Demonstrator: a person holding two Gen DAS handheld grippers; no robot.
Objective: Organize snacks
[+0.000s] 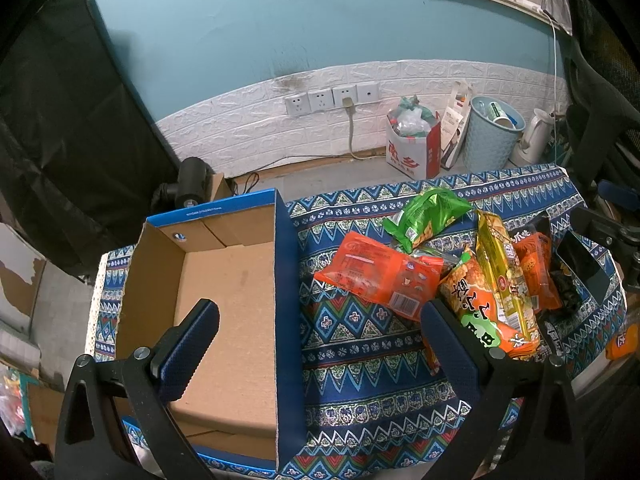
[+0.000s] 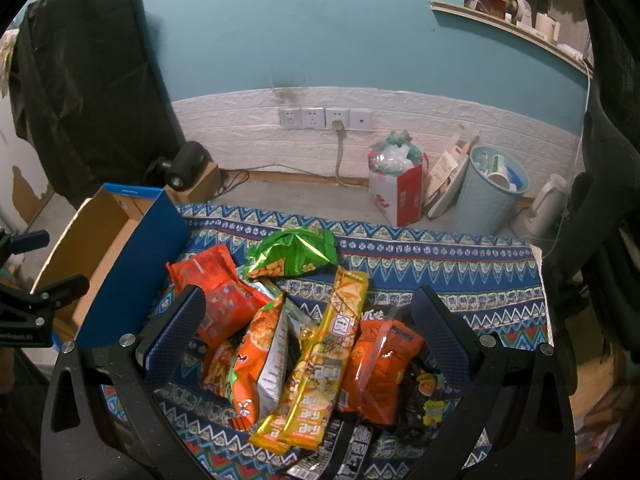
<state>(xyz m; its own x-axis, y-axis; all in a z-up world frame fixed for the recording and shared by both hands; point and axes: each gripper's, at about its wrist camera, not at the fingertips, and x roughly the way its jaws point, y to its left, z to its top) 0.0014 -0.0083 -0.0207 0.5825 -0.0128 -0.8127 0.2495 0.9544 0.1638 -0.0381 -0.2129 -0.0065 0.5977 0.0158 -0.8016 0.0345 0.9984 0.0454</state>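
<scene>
On the patterned blue tablecloth (image 1: 360, 364) sits a blue cardboard box (image 1: 224, 288), lid off, nothing inside it; my left gripper (image 1: 320, 312) hangs over its right wall, jaws wide apart, nothing held. Right of the box lies the snack pile: green peanut bag (image 2: 294, 256), red-orange packet (image 1: 380, 276) showing a barcode, long yellow packet (image 2: 324, 364), orange bag with green Chinese characters (image 1: 476, 304), print otherwise unreadable. My right gripper (image 2: 308, 308) hangs over the pile, jaws spread, holding nothing. Red-and-white paper bag (image 1: 414, 152) on the floor reads "故乡".
</scene>
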